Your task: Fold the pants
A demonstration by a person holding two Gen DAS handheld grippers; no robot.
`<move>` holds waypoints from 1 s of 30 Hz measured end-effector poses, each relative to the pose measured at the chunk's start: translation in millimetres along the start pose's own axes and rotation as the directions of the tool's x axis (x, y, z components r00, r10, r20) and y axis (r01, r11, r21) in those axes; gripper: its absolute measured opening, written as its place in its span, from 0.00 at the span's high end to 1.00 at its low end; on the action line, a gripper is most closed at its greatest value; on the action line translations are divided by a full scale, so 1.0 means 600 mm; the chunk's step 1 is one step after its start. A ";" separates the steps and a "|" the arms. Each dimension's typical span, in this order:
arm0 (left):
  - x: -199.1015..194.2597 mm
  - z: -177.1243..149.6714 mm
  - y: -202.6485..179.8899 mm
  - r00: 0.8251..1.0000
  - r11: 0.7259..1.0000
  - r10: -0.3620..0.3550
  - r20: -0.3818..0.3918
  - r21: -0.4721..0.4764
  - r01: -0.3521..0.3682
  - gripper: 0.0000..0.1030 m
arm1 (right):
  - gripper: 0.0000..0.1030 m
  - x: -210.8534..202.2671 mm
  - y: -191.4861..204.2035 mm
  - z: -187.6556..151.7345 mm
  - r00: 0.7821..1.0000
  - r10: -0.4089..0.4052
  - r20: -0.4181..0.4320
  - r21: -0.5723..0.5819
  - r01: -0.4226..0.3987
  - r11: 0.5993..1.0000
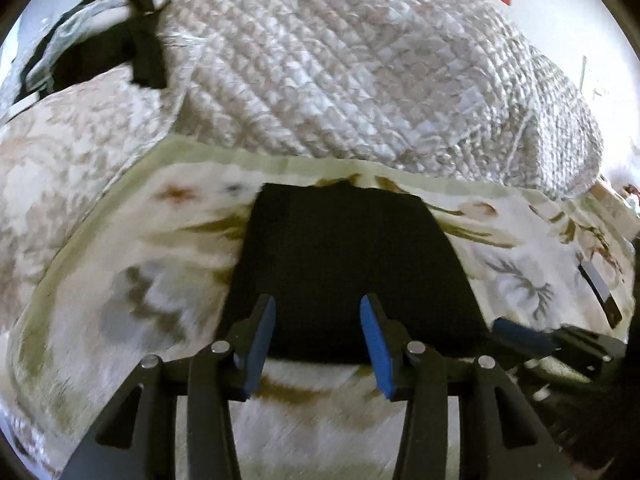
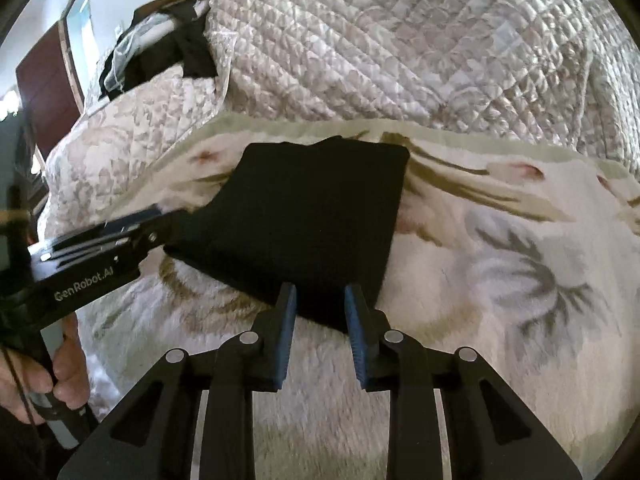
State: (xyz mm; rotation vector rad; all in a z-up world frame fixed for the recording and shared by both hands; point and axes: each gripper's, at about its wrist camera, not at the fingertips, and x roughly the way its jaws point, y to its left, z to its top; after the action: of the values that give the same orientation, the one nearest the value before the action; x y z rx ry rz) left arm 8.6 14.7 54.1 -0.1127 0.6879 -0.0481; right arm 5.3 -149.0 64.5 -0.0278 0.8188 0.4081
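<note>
Since black pants point(image 2: 304, 216) already sit as compact folded rectangle of soft cloth on fleecy floral blanket point(image 2: 500, 280) over bed: light, limp, likely to sag or unfold if lifted by one corner.
Best hold: near edge, both corners, pinching all layers.
Left gripper point(image 1: 318, 340) fingers apart, empty, above near edge.
Right gripper point(image 2: 320, 332) fingers narrow but parted, gripping nothing, at near right corner.
Quilted grey-white bedspread point(image 2: 420, 52) heaped just behind far edge; open blanket right and toward camera.

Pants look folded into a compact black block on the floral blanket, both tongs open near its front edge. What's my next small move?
Probably lift both tongs clear. The black pants lie as a squared block on the floral blanket; the left tongs and right tongs stand open, gripping nothing. Only the far edge looks slightly uneven.
</note>
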 end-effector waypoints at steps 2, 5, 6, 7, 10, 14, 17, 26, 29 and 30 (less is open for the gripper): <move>0.023 -0.006 -0.006 0.999 1.000 0.001 -0.050 0.017 0.000 0.54 | 0.75 0.016 -0.001 -0.003 0.999 -0.011 -0.030 -0.006 0.011 1.000; 0.043 -0.024 -0.018 0.995 0.997 0.037 -0.092 0.073 -0.030 0.54 | 0.75 0.013 -0.005 -0.008 1.000 -0.003 -0.026 -0.002 0.003 1.000; 0.041 -0.026 -0.025 0.995 0.995 0.052 -0.084 0.093 -0.044 0.54 | 0.75 0.009 -0.008 -0.007 1.000 0.002 -0.025 0.005 -0.002 1.000; 0.039 -0.026 -0.029 0.995 0.993 0.064 -0.082 0.105 -0.055 0.54 | 0.75 0.004 -0.010 -0.006 1.000 0.007 -0.024 0.013 -0.007 1.000; 0.032 -0.026 -0.023 0.995 0.996 0.055 -0.086 0.074 -0.049 0.54 | 0.75 -0.009 -0.014 -0.006 1.000 0.007 -0.024 0.017 -0.006 1.000; 0.018 -0.035 -0.007 0.993 0.997 0.070 -0.096 0.030 -0.067 0.54 | 0.75 -0.018 -0.019 -0.016 0.999 0.010 -0.036 0.020 -0.009 1.000; 0.009 -0.047 0.002 0.990 0.996 0.086 -0.107 0.011 -0.085 0.54 | 0.72 -0.023 -0.017 -0.029 0.999 0.005 -0.050 0.012 -0.004 1.000; 0.012 -0.074 0.017 0.979 0.992 0.125 -0.161 0.004 -0.126 0.54 | 0.61 -0.009 -0.022 -0.058 0.994 -0.029 -0.109 -0.010 0.028 1.000; 0.012 -0.077 0.016 0.980 0.992 0.123 -0.157 0.010 -0.123 0.53 | 0.57 -0.006 -0.017 -0.060 0.993 -0.044 -0.108 -0.033 0.040 0.999; 0.012 -0.078 0.015 0.980 0.992 0.123 -0.157 0.012 -0.123 0.52 | 0.56 -0.005 -0.015 -0.060 0.993 -0.046 -0.109 -0.036 0.043 0.998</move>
State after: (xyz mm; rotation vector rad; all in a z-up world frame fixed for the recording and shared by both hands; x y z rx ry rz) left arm -15.4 19.2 12.7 -0.0640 0.8514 0.0614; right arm -18.6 -165.2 40.6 -0.0999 0.9177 0.3806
